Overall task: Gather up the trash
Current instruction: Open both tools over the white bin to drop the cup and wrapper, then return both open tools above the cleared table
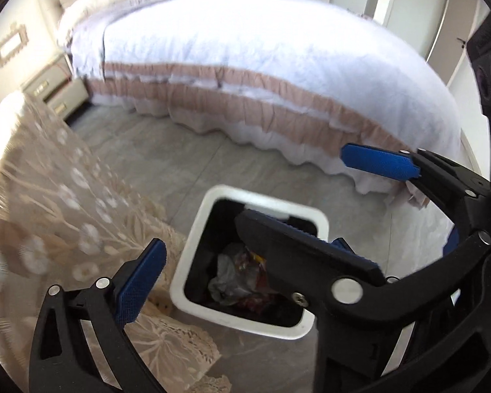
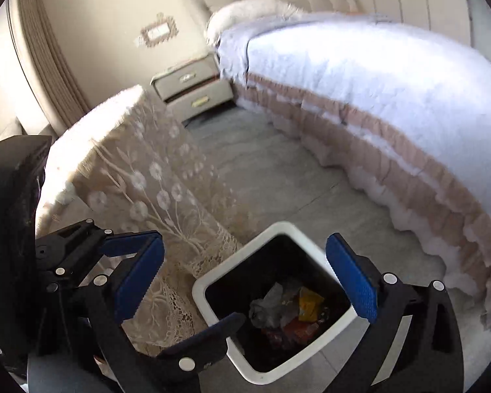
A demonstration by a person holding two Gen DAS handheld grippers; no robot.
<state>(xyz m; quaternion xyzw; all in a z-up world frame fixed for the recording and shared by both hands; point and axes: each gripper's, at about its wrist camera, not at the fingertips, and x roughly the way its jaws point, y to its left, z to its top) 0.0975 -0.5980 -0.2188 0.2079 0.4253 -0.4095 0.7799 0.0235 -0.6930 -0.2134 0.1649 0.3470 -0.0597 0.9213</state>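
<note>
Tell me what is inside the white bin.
The white bin has a black liner holding a grey crumpled wrapper, a yellow packet and red wrappers. Anything beneath that pile is hidden.

- The trash bin (image 2: 212, 290) stands on the floor (image 2: 278, 177), between the table with the lace cloth (image 2: 154, 177) on its left and the bed (image 2: 392, 75) on its right
- Crumpled wrappers (image 2: 291, 311) lie inside the bin, at the bottom
- The nightstand (image 2: 193, 90) stands behind the table, just beside the head of the bed
- Both grippers hang above the bin: the left gripper (image 1: 245, 255) to the left, the right gripper (image 2: 245, 278) beside it
</note>
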